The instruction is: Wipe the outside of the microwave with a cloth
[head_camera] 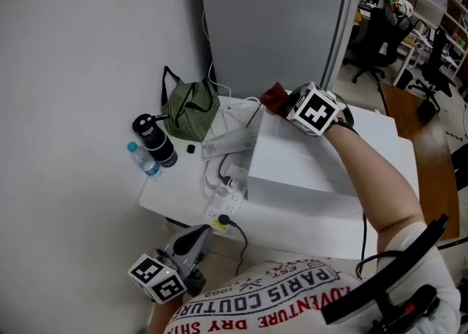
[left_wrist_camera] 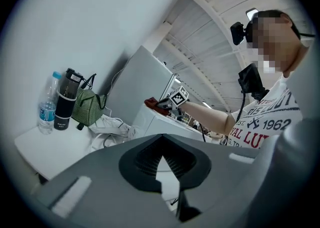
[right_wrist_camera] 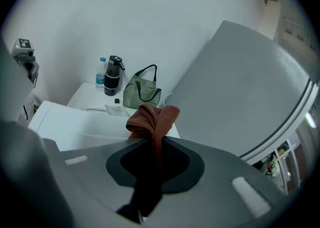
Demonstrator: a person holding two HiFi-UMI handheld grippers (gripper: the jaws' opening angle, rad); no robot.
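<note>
Head view: right gripper (head_camera: 287, 106) is up at the far top corner of the white microwave (head_camera: 307, 164), clamped on a rust-red cloth (head_camera: 274, 95). The cloth is bunched right over that corner, next to the grey partition (head_camera: 278, 25). The person's forearm stretches across the microwave top. Left gripper (head_camera: 196, 237) sits low by the person's shirt, just off the near edge of the bench (head_camera: 175, 186), well apart from the microwave. On the bench, left of the microwave: a green striped bag (head_camera: 190, 109), a black tumbler (head_camera: 157, 142) w/ a small water bottle (head_camera: 142, 158) just beside it, and a white power strip (head_camera: 225, 205) w/ a tangle of white cables.

Left gripper view: jaws are drawn together, only a sliver of light between them, nothing gripped. Beyond them, the bench w/ bottle, tumbler and bag in a row at left, then the microwave. The right gripper shows in the distance w/ the cloth at the microwave's top edge, looks to be touching it.

Right gripper view: jaws are pinched on the cloth, which runs down between them and bulges out in a folded lump past the tips. Microwave top lies below and left, partition fills the right. Bag, tumbler and bottle stand on the bench by the wall.
</note>
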